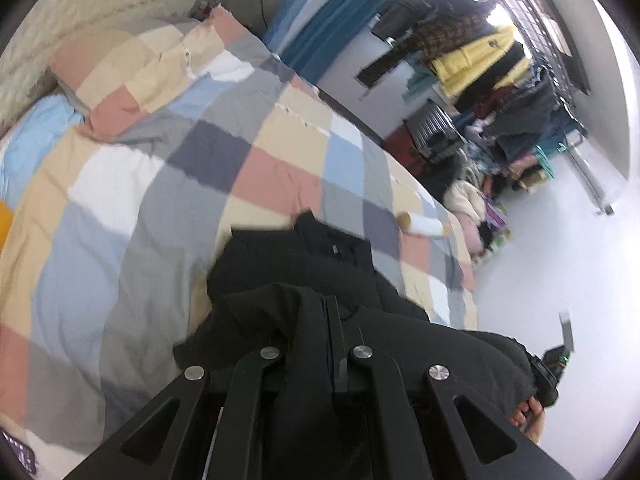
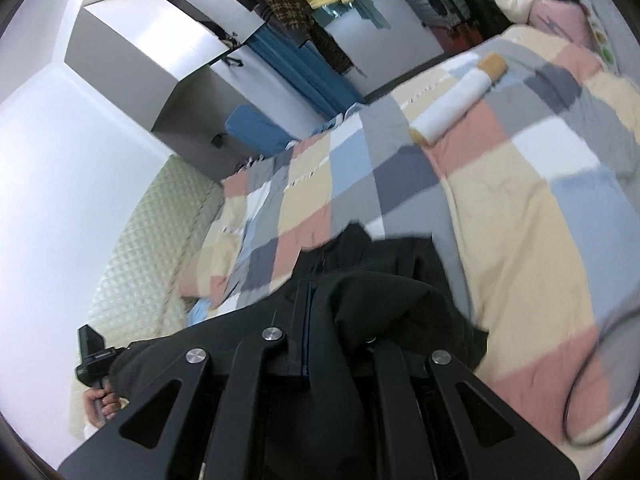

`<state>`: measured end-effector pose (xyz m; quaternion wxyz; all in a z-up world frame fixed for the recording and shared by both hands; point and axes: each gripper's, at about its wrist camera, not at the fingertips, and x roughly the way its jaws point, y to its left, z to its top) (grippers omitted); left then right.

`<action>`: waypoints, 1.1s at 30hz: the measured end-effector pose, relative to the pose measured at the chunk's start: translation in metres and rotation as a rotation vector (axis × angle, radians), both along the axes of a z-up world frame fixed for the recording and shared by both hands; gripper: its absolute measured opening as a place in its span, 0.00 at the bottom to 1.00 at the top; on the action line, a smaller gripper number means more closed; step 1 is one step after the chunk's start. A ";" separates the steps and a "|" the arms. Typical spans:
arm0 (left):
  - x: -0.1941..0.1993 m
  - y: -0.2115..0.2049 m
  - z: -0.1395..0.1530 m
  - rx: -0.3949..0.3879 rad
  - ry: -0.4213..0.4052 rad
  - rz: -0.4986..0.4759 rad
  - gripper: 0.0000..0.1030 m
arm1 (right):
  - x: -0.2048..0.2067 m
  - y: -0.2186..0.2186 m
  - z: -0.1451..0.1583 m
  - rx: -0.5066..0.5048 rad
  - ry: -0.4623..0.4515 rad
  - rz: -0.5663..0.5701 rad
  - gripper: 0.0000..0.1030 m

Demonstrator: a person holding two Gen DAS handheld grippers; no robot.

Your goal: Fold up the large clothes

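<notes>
Checked in pink, cream, grey and blue, the quilt (image 1: 168, 168) covers the bed in front of us, with a padded cream headboard (image 2: 148, 240) at one end and a crowded rack of hanging clothes (image 1: 480, 56) against the far wall. We have the black garment (image 1: 304, 264) gathered up between our two tools: it lies bunched over the near edge of the quilt, its far part spread flat on the squares and its near folds heaped over the tips of both tools. Our left gripper (image 1: 334, 320) has its fingers drawn close together with dark cloth pinched between them, and the fabric drapes down on either side of it. Our right gripper (image 2: 308, 304) is likewise nearly closed on a fold of the same garment, a hump of cloth covering its right finger. In the right wrist view a white roll with tan ends (image 2: 460, 100) lies on the quilt well beyond the garment. At the edge of each view we can see the other hand gripping its handle, partly wrapped in the black cloth.
</notes>
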<state>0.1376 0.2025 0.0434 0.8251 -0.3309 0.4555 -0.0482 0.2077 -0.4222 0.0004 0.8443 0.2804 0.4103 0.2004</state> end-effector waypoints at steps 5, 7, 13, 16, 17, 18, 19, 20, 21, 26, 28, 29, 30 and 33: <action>0.067 -0.003 -0.005 0.085 -0.016 0.046 0.06 | 0.062 0.015 -0.004 -0.053 -0.011 -0.042 0.07; 0.092 -0.006 -0.011 0.124 -0.017 0.060 0.06 | 0.086 0.022 -0.010 -0.089 -0.010 -0.064 0.07; 0.167 -0.015 -0.064 0.228 0.060 0.075 0.07 | 0.150 0.039 -0.052 -0.181 0.048 -0.098 0.07; 0.199 -0.017 -0.101 0.258 0.107 0.065 0.08 | 0.178 0.047 -0.083 -0.223 0.088 -0.094 0.07; 0.209 -0.019 -0.116 0.268 0.119 0.061 0.08 | 0.187 0.050 -0.095 -0.243 0.099 -0.085 0.07; 0.217 -0.020 -0.126 0.272 0.129 0.057 0.08 | 0.193 0.053 -0.104 -0.260 0.106 -0.077 0.07; 0.228 -0.021 -0.141 0.270 0.142 0.052 0.08 | 0.201 0.056 -0.114 -0.278 0.112 -0.070 0.07; 0.235 -0.022 -0.151 0.265 0.151 0.050 0.08 | 0.208 0.059 -0.124 -0.294 0.116 -0.063 0.07; 0.240 -0.022 -0.160 0.261 0.157 0.051 0.08 | 0.214 0.062 -0.133 -0.307 0.120 -0.055 0.07; 0.270 -0.029 -0.203 0.254 0.191 0.037 0.08 | 0.238 0.074 -0.168 -0.351 0.142 -0.022 0.07; 0.274 -0.034 -0.215 0.261 0.197 0.032 0.08 | 0.244 0.078 -0.183 -0.346 0.159 -0.015 0.07; 0.276 -0.037 -0.220 0.254 0.204 0.025 0.08 | 0.246 0.079 -0.190 -0.341 0.169 -0.012 0.07; 0.277 -0.038 -0.221 0.247 0.202 0.020 0.08 | 0.248 0.081 -0.196 -0.338 0.180 -0.009 0.07; 0.276 -0.034 -0.219 0.219 0.209 0.016 0.08 | 0.248 0.077 -0.201 -0.302 0.199 -0.024 0.07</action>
